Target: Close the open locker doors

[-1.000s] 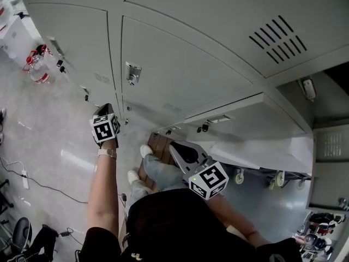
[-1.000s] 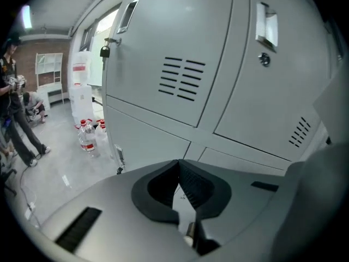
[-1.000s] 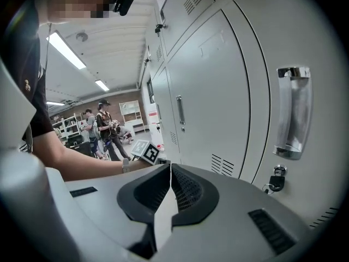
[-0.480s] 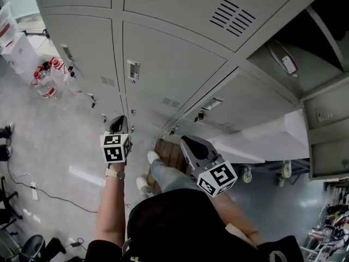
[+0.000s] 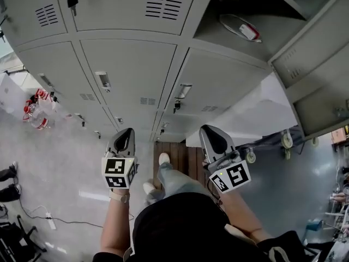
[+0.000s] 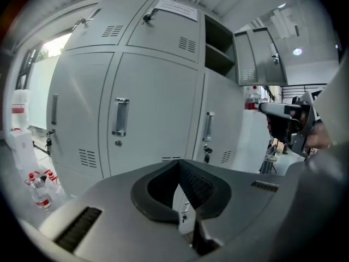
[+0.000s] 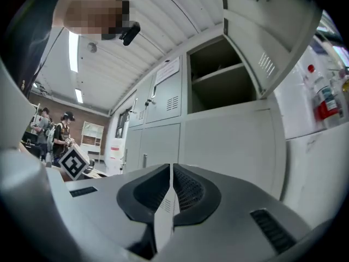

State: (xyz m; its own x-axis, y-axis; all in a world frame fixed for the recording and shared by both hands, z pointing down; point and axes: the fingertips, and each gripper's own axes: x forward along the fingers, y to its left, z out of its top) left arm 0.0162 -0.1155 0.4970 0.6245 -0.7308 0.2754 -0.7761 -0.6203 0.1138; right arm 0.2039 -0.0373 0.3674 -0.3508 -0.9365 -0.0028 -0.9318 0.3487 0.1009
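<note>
Locker (image 5: pixel 210 30) open, red-white object (image 5: pixel 244 28) inside

My left tool (image 5: pixel 125 138) and right tool (image 5: pixel 212 137) are grey with black-and-white square marks, the lockers (image 5: pixel 128 64) are pale grey, and the floor (image 5: pixel 60 162) is shiny grey.

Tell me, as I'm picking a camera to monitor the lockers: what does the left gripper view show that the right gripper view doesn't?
Left gripper view only: bottles at the lower left and the right hand-held gripper seen from the side. Right gripper view only: people in the background and the marker cube of the left hand-held gripper. Both: the open upper locker with its door swung out, above closed doors.
</note>
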